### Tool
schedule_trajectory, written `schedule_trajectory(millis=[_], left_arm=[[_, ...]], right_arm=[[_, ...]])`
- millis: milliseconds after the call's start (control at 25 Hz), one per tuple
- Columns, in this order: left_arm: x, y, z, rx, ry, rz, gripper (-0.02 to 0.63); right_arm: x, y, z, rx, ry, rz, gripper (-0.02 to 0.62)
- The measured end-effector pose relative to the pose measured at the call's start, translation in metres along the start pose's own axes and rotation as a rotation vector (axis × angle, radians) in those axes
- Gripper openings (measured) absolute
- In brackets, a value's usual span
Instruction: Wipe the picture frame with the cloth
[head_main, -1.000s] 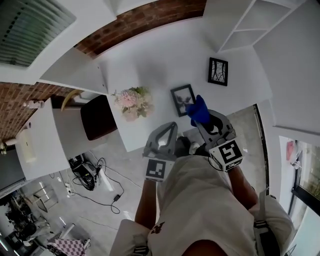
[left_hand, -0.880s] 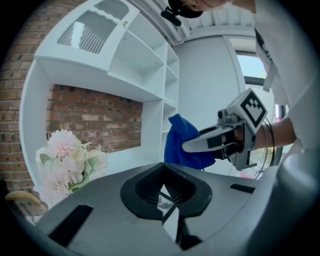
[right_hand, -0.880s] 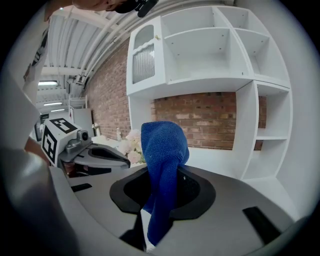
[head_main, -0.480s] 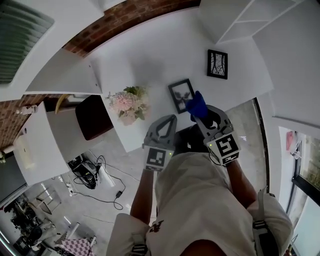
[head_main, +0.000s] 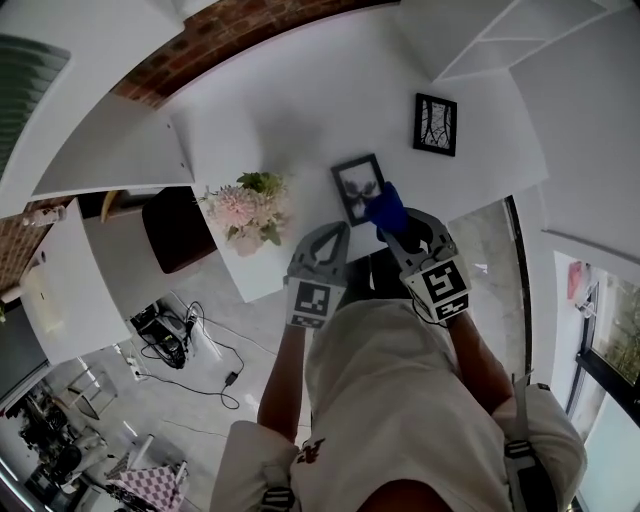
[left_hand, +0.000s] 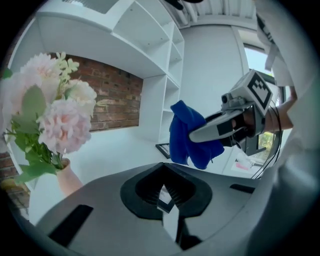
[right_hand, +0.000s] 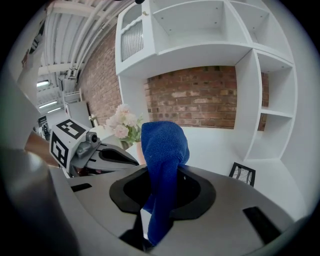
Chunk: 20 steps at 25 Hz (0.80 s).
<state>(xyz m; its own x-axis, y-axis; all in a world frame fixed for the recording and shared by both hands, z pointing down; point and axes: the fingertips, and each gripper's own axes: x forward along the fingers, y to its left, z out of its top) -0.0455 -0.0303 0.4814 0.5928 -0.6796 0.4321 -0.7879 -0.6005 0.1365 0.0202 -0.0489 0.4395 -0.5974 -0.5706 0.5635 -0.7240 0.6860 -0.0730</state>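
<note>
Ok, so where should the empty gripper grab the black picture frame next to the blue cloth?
Probably the left rail of the black picture frame, approached from the left by the left gripper. That thin straight edge fits two jaws and lies away from the blue cloth held in the right gripper. The left jaws are together, so open them first.
</note>
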Motion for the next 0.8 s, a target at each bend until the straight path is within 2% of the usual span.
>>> schedule_trajectory(millis=[400,800], left_arm=[[0.032,0.004,-0.028,-0.006,0.076,0.003,0.000],[0.050,0.007,-0.055,0.018,0.141,-0.017,0.000]], right_arm=[[0.017,-0.007,-0.023,0.026,0.047,0.050,0.097],[0.027,-0.015,-0.047,0.059,0.094,0.047,0.097]])
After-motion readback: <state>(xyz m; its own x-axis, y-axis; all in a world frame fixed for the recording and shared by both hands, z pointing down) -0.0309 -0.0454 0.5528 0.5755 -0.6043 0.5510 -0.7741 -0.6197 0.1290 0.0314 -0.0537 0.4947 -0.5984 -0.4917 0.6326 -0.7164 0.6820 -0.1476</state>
